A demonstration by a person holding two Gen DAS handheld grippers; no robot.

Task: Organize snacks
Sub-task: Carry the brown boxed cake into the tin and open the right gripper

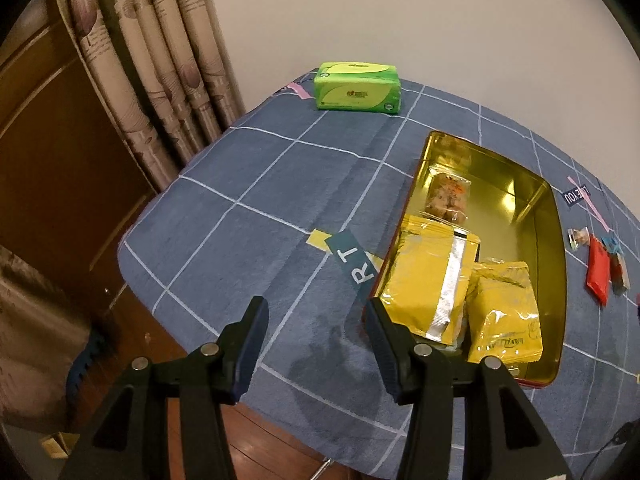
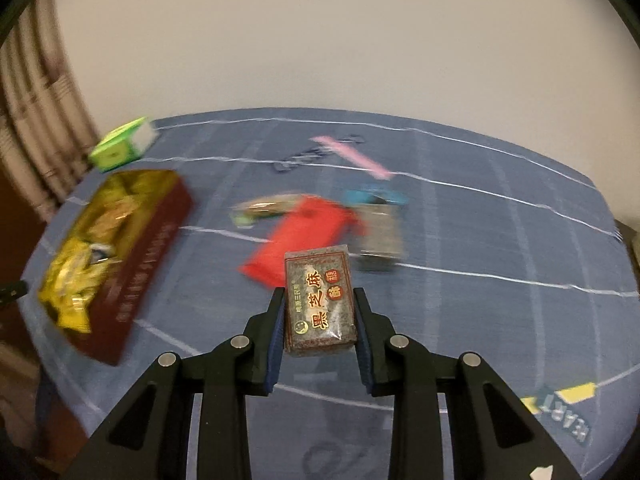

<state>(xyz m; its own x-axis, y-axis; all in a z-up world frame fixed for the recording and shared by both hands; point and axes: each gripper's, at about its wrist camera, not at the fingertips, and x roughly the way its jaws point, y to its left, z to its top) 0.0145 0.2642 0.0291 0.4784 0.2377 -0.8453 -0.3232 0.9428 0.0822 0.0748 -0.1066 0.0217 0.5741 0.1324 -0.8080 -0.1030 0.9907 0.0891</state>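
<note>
A gold-lined tin box (image 1: 556, 240) with dark red sides lies on the blue checked tablecloth. It holds two yellow snack bags (image 1: 430, 280) and a clear packet of brown snacks (image 1: 446, 198). My left gripper (image 1: 316, 316) is open and empty, just left of the tin's near corner. My right gripper (image 2: 318, 296) is shut on a dark sesame cake packet (image 2: 320, 300) and holds it above the cloth. The tin (image 2: 148, 256) lies to its left in the blurred right wrist view. A red packet (image 2: 304, 236) and other small snacks (image 2: 380, 236) lie on the cloth beyond it.
A green tissue pack (image 1: 357, 86) sits at the table's far edge near the curtains (image 1: 160, 60). A red packet (image 1: 599, 272) and small snacks lie right of the tin. The table's edge drops to a wooden floor at the left.
</note>
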